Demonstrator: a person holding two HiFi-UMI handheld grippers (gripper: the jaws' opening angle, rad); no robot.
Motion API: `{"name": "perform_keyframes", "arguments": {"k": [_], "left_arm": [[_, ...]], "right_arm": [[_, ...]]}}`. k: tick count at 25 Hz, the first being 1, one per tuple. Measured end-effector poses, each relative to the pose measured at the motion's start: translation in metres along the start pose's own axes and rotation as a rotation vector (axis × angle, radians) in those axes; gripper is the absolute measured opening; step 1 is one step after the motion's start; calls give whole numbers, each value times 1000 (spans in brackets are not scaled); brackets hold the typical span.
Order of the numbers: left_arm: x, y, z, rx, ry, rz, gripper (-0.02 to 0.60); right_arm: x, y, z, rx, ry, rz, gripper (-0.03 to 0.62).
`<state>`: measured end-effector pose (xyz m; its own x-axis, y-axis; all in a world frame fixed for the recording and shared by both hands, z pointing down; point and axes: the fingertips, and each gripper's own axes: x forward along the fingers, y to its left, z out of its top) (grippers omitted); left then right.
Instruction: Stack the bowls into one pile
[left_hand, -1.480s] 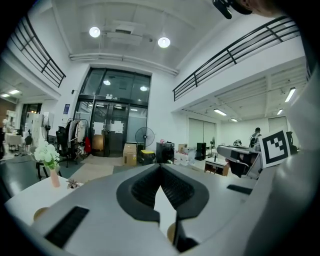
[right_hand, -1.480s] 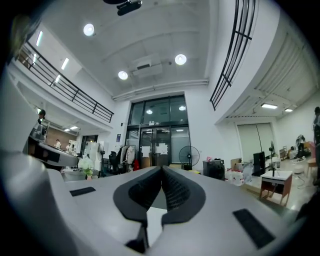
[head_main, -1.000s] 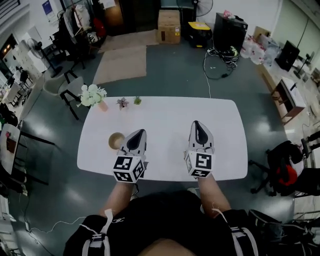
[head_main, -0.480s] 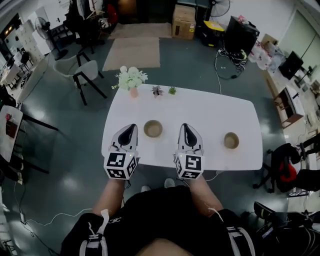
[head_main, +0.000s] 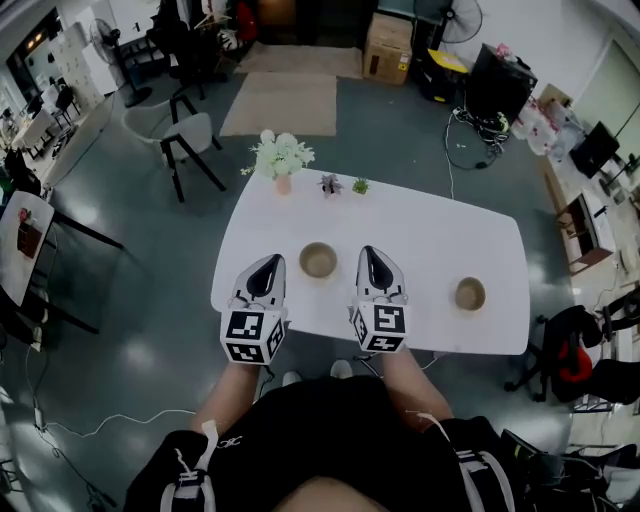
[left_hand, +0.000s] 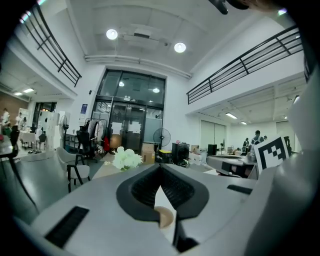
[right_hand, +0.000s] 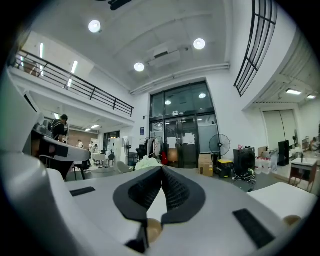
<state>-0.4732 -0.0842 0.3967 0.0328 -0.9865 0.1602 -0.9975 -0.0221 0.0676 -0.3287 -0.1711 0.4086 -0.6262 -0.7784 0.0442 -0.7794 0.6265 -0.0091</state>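
Head view: the white rounded-rectangular worktop (head_main: 430, 230) carries two bowls, and they are not stacked. One tan round bowl (head_main: 318, 260) stands upright in the left half of the worktop, nearer the near edge than the far edge. A second tan round bowl (head_main: 470, 294) stands upright close to the near right corner, well apart from the first.

My left hand-held gripper (head_main: 270, 266) is over the near left part of the worktop, just left of the first bowl and not touching it. My right hand-held gripper (head_main: 371, 256) is over the near edge, just right of the same bowl and also clear of it. The bowl therefore lies between the two tools. Each tool shows its marker cube (head_main: 247, 337) toward me.

Left gripper view: the left hand-held gripper (left_hand: 160, 167) is clenched, with its dark ribbed pads meeting at the tips. Nothing is gripped. The tan round bowl (left_hand: 165, 217) shows low down through the gap behind the tips, resting on the worktop.

Right gripper view: the right hand-held gripper (right_hand: 162, 168) is likewise clenched tip to tip and empty. The tan round bowl (right_hand: 152, 229) shows low in the gap behind the tips. The second tan round bowl (right_hand: 291, 219) sits far to the right on the worktop.

A white flower bouquet in a small vase (head_main: 280, 158) stands at the far left corner. Two small potted plants (head_main: 330, 184) stand beside it along the far edge.
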Motion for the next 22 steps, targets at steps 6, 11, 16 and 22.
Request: {"name": "perform_keyframes", "arguments": {"k": [6,11,16,22], "left_arm": [[-1,12,-2,-20,5,48,13],[-13,36,-10,-33,13,128,14],[-29,64,-25,-66,30,218,14],[-48,88,-42,-98,60,317,13]], "right_arm": [[26,29,-10,-22,15,177,88],[50,58,-48,-60,124,276,114],[70,88,-99,-160,237,373,127],[86,109,-165,-262,391,471,135]]}}
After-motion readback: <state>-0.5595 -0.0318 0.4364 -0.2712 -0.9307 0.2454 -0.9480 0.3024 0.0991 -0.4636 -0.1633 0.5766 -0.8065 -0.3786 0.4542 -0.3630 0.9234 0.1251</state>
